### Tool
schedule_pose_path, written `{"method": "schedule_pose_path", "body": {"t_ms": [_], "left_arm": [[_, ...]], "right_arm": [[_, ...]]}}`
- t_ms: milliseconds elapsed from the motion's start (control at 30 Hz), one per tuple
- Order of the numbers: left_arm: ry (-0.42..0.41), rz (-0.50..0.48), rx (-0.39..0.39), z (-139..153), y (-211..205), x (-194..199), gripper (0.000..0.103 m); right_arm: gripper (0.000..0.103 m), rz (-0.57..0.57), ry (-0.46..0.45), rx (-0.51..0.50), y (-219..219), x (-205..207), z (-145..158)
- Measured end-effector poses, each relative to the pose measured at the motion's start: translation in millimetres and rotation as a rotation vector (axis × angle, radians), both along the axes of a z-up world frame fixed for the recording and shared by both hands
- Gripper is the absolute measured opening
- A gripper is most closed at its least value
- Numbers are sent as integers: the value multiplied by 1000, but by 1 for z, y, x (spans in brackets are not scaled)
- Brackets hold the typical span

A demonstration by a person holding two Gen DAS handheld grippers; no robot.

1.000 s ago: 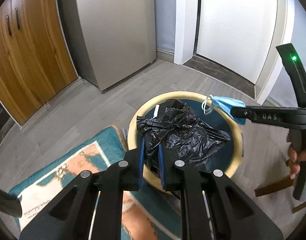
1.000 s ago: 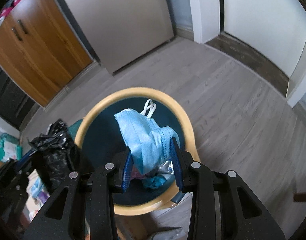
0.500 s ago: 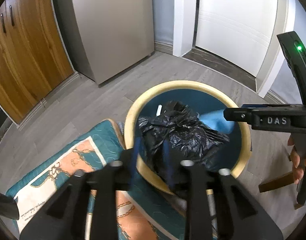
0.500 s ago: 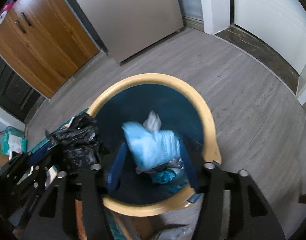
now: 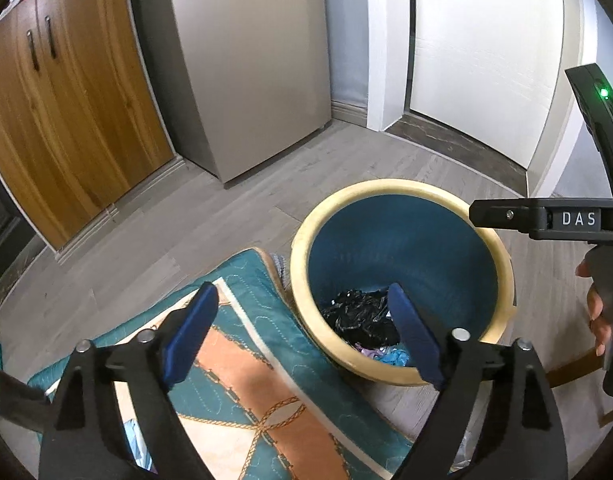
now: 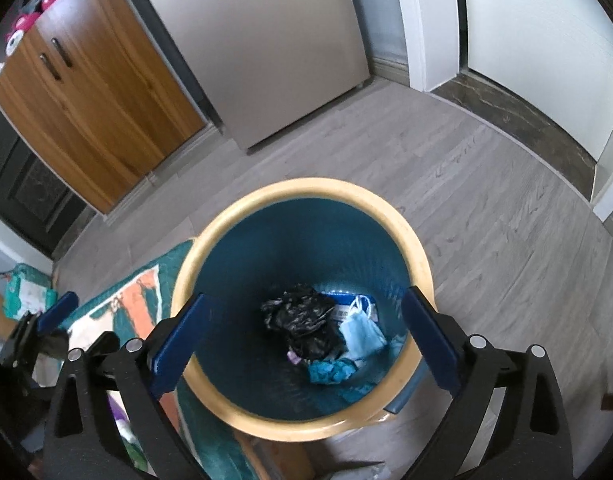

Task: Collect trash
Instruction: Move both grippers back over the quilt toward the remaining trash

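A round bin with a cream rim [image 5: 402, 190] [image 6: 306, 184] and dark teal inside stands on the floor. At its bottom lie a crumpled black plastic bag [image 6: 302, 326] [image 5: 360, 316] and a light blue face mask [image 6: 360, 334], with other small scraps beside them. My left gripper [image 5: 302, 304] hangs over the bin's near left rim, its jaws opening wide with nothing between them. My right gripper [image 6: 306, 312] is above the bin's mouth, its jaws also opening wide and empty. The right gripper's body [image 5: 546, 220] shows at the right edge of the left wrist view, held by a hand [image 5: 598, 316].
A teal and orange patterned mat [image 5: 242, 364] lies on the grey wood floor left of the bin. Behind stand a wooden cabinet [image 5: 66, 120], a grey fridge [image 5: 246, 60] and a white door [image 5: 486, 60]. A pack of wipes [image 6: 26, 292] lies at the far left.
Both grippers opened. The black bag dropped from the left gripper and the blue mask from the right one; both now lie at the bottom of the bin.
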State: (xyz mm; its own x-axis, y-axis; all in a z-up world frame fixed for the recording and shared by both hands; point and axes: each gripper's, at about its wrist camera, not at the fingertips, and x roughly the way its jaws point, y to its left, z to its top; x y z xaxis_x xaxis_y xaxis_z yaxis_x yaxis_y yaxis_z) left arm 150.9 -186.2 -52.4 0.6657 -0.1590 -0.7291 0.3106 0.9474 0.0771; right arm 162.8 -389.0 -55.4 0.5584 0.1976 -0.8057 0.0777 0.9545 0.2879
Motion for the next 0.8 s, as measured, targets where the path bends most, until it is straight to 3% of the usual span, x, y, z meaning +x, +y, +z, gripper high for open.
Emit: {"method": "schedule_pose_path", "body": {"t_ms": [433, 800], "left_arm": [[-38, 45, -8, 27, 39, -27, 96], [-79, 140, -53, 60, 103, -57, 97]], "right_arm": [[97, 54, -87, -72, 35, -23, 36], [98, 46, -141, -48, 63, -47, 61]]}}
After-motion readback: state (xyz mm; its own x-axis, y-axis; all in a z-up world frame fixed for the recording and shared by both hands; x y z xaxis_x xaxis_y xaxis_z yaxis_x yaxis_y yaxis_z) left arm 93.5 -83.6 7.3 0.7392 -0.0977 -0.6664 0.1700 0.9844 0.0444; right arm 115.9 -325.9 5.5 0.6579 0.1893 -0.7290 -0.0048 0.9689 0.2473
